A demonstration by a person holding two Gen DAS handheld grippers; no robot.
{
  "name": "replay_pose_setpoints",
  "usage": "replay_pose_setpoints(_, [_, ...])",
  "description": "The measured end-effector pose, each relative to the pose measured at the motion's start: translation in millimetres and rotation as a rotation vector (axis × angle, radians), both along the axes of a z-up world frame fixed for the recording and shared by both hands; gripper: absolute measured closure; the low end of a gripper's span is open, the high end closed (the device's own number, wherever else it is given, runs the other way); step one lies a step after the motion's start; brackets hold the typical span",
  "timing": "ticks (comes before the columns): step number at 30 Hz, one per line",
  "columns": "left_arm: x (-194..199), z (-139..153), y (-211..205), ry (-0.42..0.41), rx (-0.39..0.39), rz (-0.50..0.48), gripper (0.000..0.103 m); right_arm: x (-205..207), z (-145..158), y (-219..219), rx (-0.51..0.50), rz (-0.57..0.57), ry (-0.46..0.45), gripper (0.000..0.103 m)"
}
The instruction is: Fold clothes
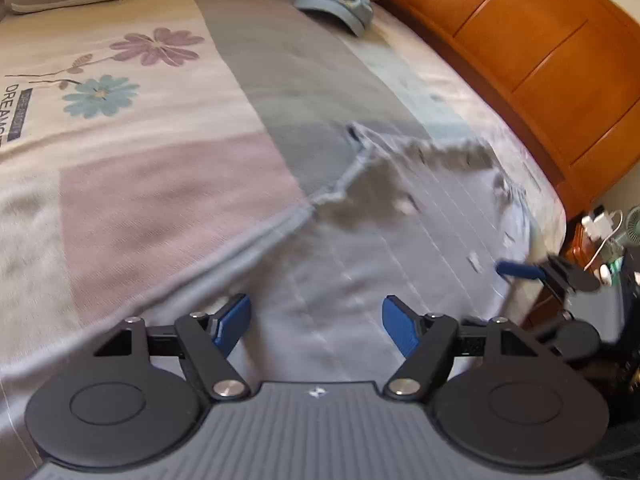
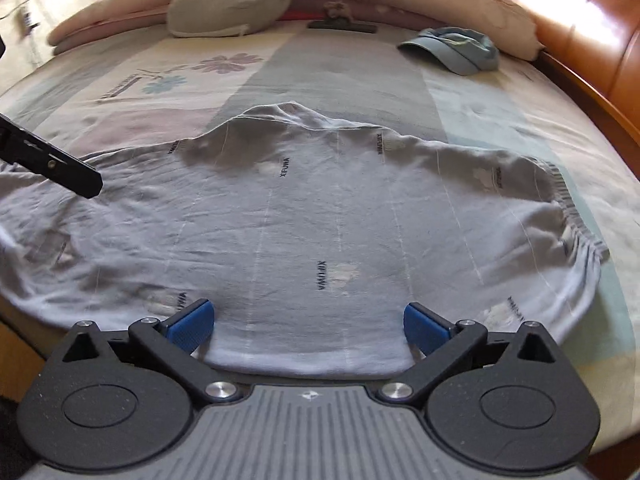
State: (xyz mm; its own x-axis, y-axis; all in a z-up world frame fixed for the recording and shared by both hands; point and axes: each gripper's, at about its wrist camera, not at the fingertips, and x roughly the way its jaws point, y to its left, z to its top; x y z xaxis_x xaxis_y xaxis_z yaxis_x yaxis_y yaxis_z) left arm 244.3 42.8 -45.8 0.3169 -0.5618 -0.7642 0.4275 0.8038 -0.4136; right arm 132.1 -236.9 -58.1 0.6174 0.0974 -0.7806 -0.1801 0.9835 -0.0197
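Lying spread flat on the bed [image 2: 500,120], near its front edge: a pale grey-blue garment [image 2: 320,216] with thin white lines and small dark lettering, its ribbed elastic band [image 2: 568,204] bunching at the right end in the right wrist view. Sagging slightly along the near hem, just in front of the right gripper [image 2: 308,322]. Standing wide apart, the blue pads [image 2: 192,320] of that gripper, with nothing clamped; hovering over the hem, cloth showing between and below them, contact impossible to judge. Likewise standing apart, the left gripper [image 1: 316,326], holding nothing, pointing down over the same garment [image 1: 380,248], which is looking blurred in that view. Showing at the right edge of the left wrist view: one blue finger and the black linkage of the right gripper [image 1: 516,270], above the cloth. Poking in at the left of the right wrist view: a black part of the left gripper [image 2: 52,164], over the garment's left side. Resting farther back on the patterned bedspread: a light blue cap [image 2: 456,54], well apart from the garment. Sitting beyond it by the pillows [image 2: 420,4]: a grey cushion [image 2: 232,0] and a flat dark object [image 2: 342,26]. Curving along the right side: the wooden headboard [image 1: 532,48].
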Motion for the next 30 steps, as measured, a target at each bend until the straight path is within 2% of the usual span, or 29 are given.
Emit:
replay_pose_setpoints(5, [17.2, 6.8, 8.2, -0.009, -0.056, -0.020, 0.032, -8.5, 5.9, 12.7, 0.004, -0.117, -0.004, 0.000])
replay_pose_setpoints(8, [4.8, 18.6, 9.7, -0.052, -0.079, -0.087, 0.031, -14.1, 15.8, 20.4, 0.015, -0.159, -0.033, 0.000])
replay_pose_setpoints(11, [-6.6, 15.2, 11.9, -0.004, -0.137, -0.192, 0.027, -16.7, 22.8, 34.3, 0.022, -0.162, -0.053, 0.000])
replay_pose_setpoints(12, [-10.2, 11.0, 11.0, -0.002, -0.120, -0.219, 0.027, -17.5, 24.9, 39.1, 0.025, -0.163, -0.059, 0.000])
replay_pose_setpoints(13, [-13.4, 4.7, 10.0, -0.016, -0.071, -0.230, 0.027, -18.3, 27.1, 43.9, 0.027, -0.163, -0.066, 0.000])
replay_pose_setpoints(14, [-14.1, -0.8, 9.8, -0.038, -0.014, -0.218, 0.034, -19.5, 28.0, 49.4, 0.026, -0.161, -0.064, 0.000])
replay_pose_setpoints(15, [-13.3, -4.2, 12.5, -0.069, 0.008, -0.212, 0.035, -20.8, 28.3, 55.1, 0.024, -0.158, -0.059, 0.000])
replay_pose_setpoints(16, [-11.3, -4.6, 17.8, -0.093, -0.004, -0.206, 0.034, -22.4, 29.1, 60.2, 0.016, -0.158, -0.053, 0.000])
replay_pose_setpoints(20, [2.0, -0.5, 31.1, -0.079, -0.008, -0.146, 0.034, -29.9, 35.0, 75.5, -0.025, -0.162, -0.037, 0.000])
replay_pose_setpoints(24, [-2.2, 9.9, 40.9, -0.062, -0.061, -0.129, 0.034, -34.6, 43.3, 81.2, -0.049, -0.164, -0.036, 0.000])
replay_pose_setpoints(28, [-13.2, 12.5, 50.8, -0.016, -0.124, -0.108, 0.030, -32.5, 48.2, 82.9, -0.043, -0.164, -0.039, 0.000])
replay_pose_setpoints(30, [-19.5, 3.9, 52.6, 0.020, -0.121, -0.078, 0.030, -30.2, 49.8, 83.5, -0.029, -0.157, -0.040, 0.000])
